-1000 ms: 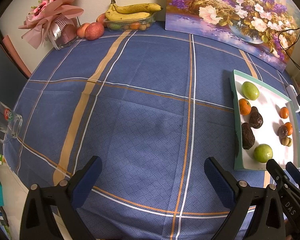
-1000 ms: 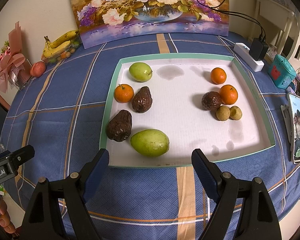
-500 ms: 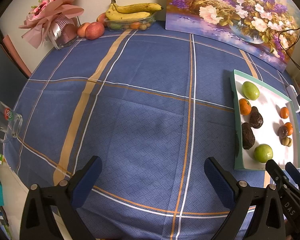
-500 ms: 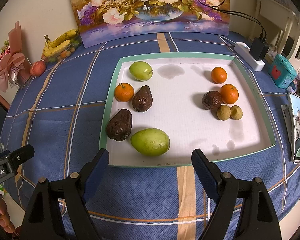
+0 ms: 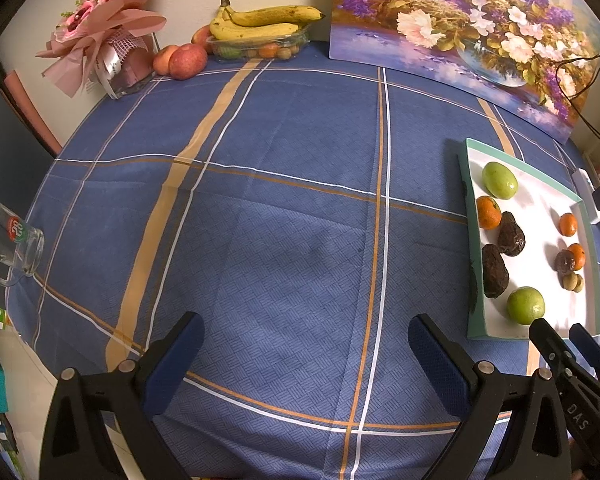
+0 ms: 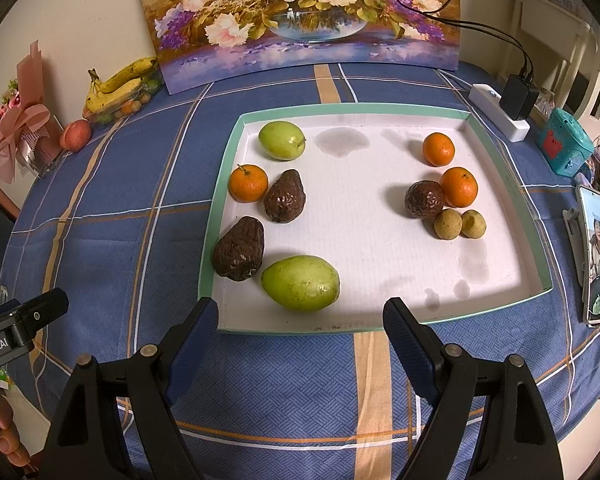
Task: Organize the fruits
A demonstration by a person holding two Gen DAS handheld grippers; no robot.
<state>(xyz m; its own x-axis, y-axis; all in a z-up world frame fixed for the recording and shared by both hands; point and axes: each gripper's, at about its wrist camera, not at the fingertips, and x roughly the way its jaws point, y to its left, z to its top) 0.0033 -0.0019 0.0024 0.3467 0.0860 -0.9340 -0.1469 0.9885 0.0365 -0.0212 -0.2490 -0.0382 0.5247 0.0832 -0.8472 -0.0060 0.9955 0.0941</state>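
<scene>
A white tray with a green rim [image 6: 380,328] lies on the blue checked tablecloth. On its left side lie a large green fruit [image 6: 300,283], a smaller green fruit [image 6: 281,140], a mandarin [image 6: 248,183] and two dark wrinkled fruits [image 6: 239,249] [image 6: 285,197]. On its right side lie two mandarins [image 6: 459,187], a round dark fruit [image 6: 423,199] and two small tan fruits [image 6: 447,223]. My right gripper [image 6: 300,334] is open and empty just before the tray's front edge. My left gripper [image 5: 306,354] is open and empty over bare cloth, left of the tray [image 5: 471,264].
Bananas on a fruit box [image 5: 260,26], apples [image 5: 187,61] and a pink bouquet [image 5: 100,40] stand at the back left. A flower painting [image 6: 300,20] leans on the wall. A glass mug [image 5: 14,240] sits at the left table edge. A power strip [image 6: 498,116], teal box [image 6: 566,142] and phone [image 6: 598,256] lie right.
</scene>
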